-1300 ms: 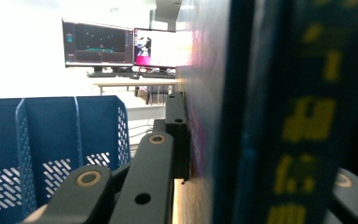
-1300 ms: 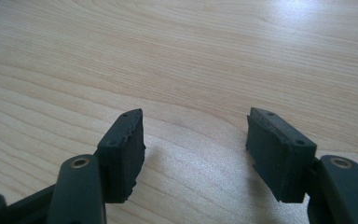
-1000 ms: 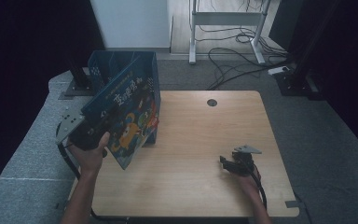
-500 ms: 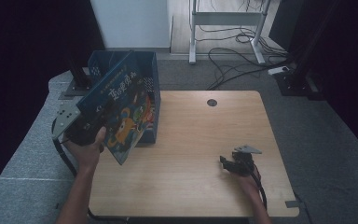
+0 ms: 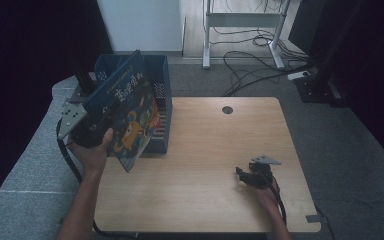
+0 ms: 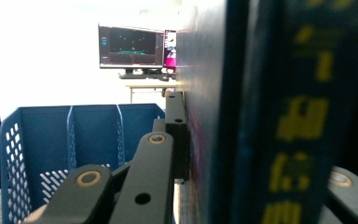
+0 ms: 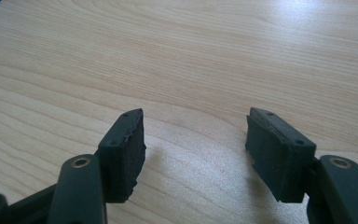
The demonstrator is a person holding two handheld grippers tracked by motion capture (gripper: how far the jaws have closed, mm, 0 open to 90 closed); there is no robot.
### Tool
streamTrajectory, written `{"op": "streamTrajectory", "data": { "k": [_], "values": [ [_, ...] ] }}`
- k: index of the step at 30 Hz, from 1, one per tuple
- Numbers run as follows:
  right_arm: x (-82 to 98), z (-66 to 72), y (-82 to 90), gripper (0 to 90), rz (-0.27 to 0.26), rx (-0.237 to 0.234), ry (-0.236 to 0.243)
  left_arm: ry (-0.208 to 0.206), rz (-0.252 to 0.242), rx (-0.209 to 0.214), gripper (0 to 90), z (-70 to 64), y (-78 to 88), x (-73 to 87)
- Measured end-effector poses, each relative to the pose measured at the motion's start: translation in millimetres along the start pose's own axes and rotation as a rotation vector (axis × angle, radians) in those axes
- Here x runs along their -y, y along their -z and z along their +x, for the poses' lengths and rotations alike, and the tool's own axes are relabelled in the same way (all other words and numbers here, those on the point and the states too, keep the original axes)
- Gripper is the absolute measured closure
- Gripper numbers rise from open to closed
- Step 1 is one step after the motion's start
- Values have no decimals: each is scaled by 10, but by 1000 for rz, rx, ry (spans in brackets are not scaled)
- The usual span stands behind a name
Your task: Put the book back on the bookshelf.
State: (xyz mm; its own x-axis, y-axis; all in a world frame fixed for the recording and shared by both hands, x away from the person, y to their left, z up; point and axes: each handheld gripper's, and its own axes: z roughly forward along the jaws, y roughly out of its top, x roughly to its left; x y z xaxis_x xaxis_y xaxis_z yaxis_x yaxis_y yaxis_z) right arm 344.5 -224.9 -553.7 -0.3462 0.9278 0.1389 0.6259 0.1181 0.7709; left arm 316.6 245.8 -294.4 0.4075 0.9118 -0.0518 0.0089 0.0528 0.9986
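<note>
Left tongs (image 5: 96,131) are pinching a blue picture book (image 5: 130,117), jaws pressed against both covers near the spine end. In the left gripper view the near jaw is lying flat on the book's dark cover (image 6: 205,116) and the spine with yellow lettering is running up the right of the picture. The person's left hand (image 5: 92,150) is gripping the tool from below, grey three-cornered plate (image 5: 71,116) sitting on its outer side, black cable (image 5: 70,162) looping down off the desk edge.

The book is being held tilted in the air, cover with orange cartoon art facing the person, its lower corner hanging over the desk (image 5: 205,200) near the left edge, its upper part leaning over the blue perforated file basket (image 5: 160,95). Whether the book is touching the basket is hard to tell. The basket is standing upright at the desk's far left corner; dividers inside it are showing in the left gripper view (image 6: 70,140), with a monitor (image 6: 130,46) on another desk far behind.

Right tongs (image 5: 242,174) are spread wide, nothing between the pads (image 7: 123,149), resting low over bare wood at the near right of the desk. The right hand (image 5: 265,192) is holding them from behind, well apart from the book and basket.

A round cable hole (image 5: 227,109) is sitting near the desk's far edge. Grey carpet floor (image 5: 340,150) is surrounding the desk, cables (image 5: 250,55) lying on the floor beyond.
</note>
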Motion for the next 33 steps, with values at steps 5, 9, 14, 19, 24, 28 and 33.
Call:
{"op": "streamTrajectory", "data": {
  "k": [5, 9, 14, 19, 24, 28, 33],
  "values": [
    [1, -3, -1, 368, -3, -2, -4, -8, -5, -13, 823, -1, -50, -48],
    [1, -6, -1, 368, -4, -4, -4, -14, -6, -21, 823, -15, -99, -79],
    [1, -9, 1, 368, -3, -5, -5, -28, -1, -30, 822, -44, -177, -102],
    [1, -13, 1, 369, -4, -7, -7, -27, -1, -33, 823, -59, -247, -110],
    [1, -12, 0, 369, -4, -7, -6, -20, -2, -41, 823, -63, -310, -92],
    [1, -13, 1, 369, -4, -8, -7, -21, -5, -60, 823, -70, -362, -77],
    [1, -15, 1, 368, -5, -9, -8, -12, -6, -75, 823, -51, -420, -78]
  ]
}}
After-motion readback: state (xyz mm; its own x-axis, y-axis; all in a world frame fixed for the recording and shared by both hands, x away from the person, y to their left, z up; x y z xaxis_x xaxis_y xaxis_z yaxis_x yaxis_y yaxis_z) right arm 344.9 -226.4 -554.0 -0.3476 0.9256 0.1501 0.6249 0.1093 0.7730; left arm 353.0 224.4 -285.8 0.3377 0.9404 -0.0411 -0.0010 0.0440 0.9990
